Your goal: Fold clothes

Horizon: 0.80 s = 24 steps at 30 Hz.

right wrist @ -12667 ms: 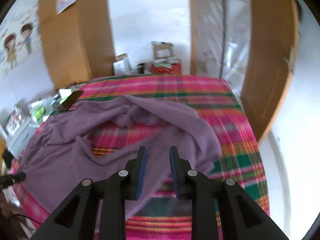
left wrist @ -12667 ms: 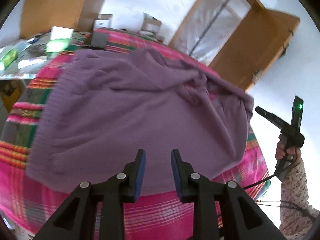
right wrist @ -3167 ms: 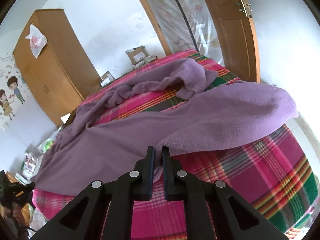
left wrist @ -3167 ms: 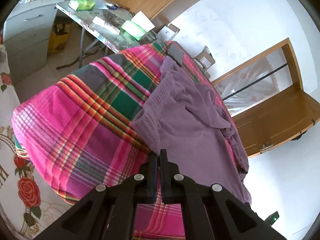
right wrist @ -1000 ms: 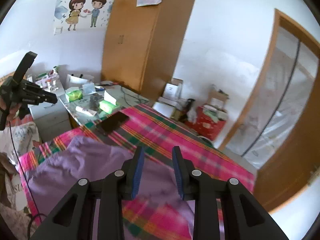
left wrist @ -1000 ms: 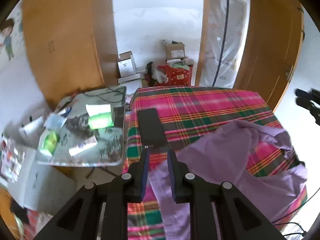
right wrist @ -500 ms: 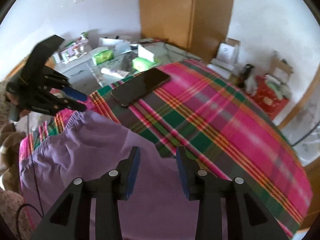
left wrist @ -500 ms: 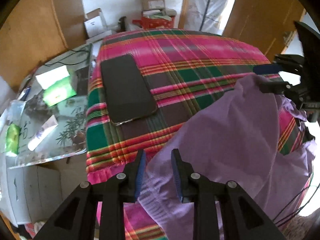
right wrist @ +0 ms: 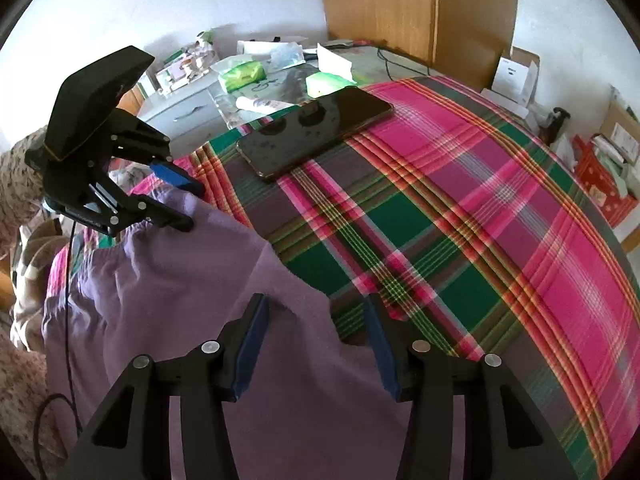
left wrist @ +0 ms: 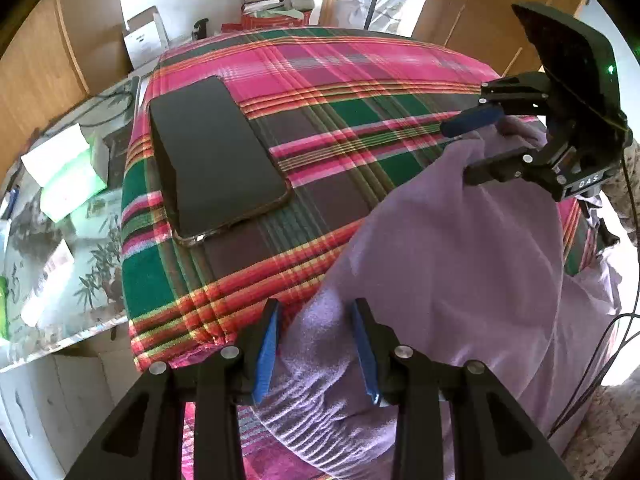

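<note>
The left tongs [left wrist: 314, 344] and the right tongs [right wrist: 316, 346] both point down at the bed [left wrist: 360, 92] with its plaid cover, and their jaws have just been opening, so both stand released with the edge of the purple garment [left wrist: 452, 248] lying loose between the blue pads. The garment spreads from one pair of tongs to the other and behind them. A dark phone [left wrist: 216, 156] lies on the cover ahead of the left tongs.
</note>
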### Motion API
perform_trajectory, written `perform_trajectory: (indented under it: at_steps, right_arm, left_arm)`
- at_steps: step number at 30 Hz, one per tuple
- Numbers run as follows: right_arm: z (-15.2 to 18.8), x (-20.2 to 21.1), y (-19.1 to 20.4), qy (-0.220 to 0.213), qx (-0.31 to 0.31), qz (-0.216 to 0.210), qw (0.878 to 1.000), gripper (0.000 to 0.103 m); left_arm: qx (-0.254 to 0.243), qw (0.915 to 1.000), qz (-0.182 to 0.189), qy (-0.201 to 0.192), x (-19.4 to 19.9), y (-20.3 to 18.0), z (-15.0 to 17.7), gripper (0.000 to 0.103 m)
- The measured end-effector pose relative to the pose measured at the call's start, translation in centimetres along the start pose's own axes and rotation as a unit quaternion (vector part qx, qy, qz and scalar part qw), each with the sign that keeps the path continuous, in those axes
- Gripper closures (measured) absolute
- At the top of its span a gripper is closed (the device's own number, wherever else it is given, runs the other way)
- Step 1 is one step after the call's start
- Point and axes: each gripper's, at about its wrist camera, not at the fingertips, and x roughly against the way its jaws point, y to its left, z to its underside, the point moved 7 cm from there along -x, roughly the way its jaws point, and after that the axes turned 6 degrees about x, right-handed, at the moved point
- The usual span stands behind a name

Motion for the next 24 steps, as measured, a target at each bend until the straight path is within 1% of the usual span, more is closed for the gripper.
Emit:
perform_trajectory:
  at_steps: [1,2,3,4,5,6,7,9,10,11,14,16,19,24]
  right_arm:
    - [0.0,0.0,-0.1,0.000,-0.001,0.002,1.000,0.063]
    - [0.0,0.0,-0.2,0.000,-0.002,0.005,1.000,0.076]
    - [0.0,0.0,-0.3,0.000,-0.004,0.008,1.000,0.080]
    - [0.1,0.0,-0.4,0.001,-0.005,0.011,1.000,0.088]
    - [0.1,-0.1,-0.4,0.002,-0.004,0.010,1.000,0.094]
    - [0.1,-0.2,-0.3,0.003,-0.004,0.010,1.000,0.095]
    - [0.1,-0.3,-0.3,0.004,-0.003,0.010,1.000,0.095]
    - [0.0,-0.3,-0.2,0.002,0.000,0.012,1.000,0.098]
    - [-0.1,-0.2,-0.3,-0.003,-0.001,0.019,1.000,0.099]
    - [-0.3,-0.1,-0.3,-0.008,-0.002,0.025,1.000,0.100]
    - [-1.0,0.5,-0.7,-0.030,-0.005,0.052,0.998,0.100]
    - [-1.6,0.9,-0.9,-0.046,-0.011,0.068,0.997,0.101]
    - [-2.3,0.7,-1.1,-0.050,-0.011,0.088,0.995,0.101]
    - [-3.2,-0.6,-1.5,-0.051,-0.013,0.111,0.992,0.101]
  left_arm:
    - [0.002,1.0000,0.002,0.000,0.0,0.0,0.1,0.067]
    - [0.004,1.0000,0.001,0.000,0.0,0.0,0.2,0.067]
    - [0.004,1.0000,-0.001,-0.001,0.0,0.0,0.3,0.070]
    - [0.004,1.0000,-0.002,-0.001,0.0,-0.1,0.4,0.073]
    - [0.004,1.0000,-0.003,0.000,0.0,-0.1,0.5,0.078]
    - [0.004,1.0000,-0.003,0.000,0.1,0.0,0.6,0.083]
    - [0.006,1.0000,-0.003,-0.001,0.1,0.0,0.6,0.085]
    - [0.013,0.9999,-0.005,-0.004,0.1,0.3,0.5,0.096]
    - [0.017,0.9998,-0.006,-0.006,0.2,0.5,0.4,0.096]
    - [0.021,0.9997,-0.008,-0.009,0.3,0.6,0.3,0.098]
    - [0.037,0.9987,-0.020,-0.027,1.0,1.4,-0.4,0.099]
    - [0.059,0.9971,-0.019,-0.044,1.6,2.3,-0.8,0.099]
    - [0.089,0.9940,-0.017,-0.061,2.3,3.8,-1.1,0.100]
    - [0.110,0.9917,-0.026,-0.061,1.9,4.9,-1.1,0.100]
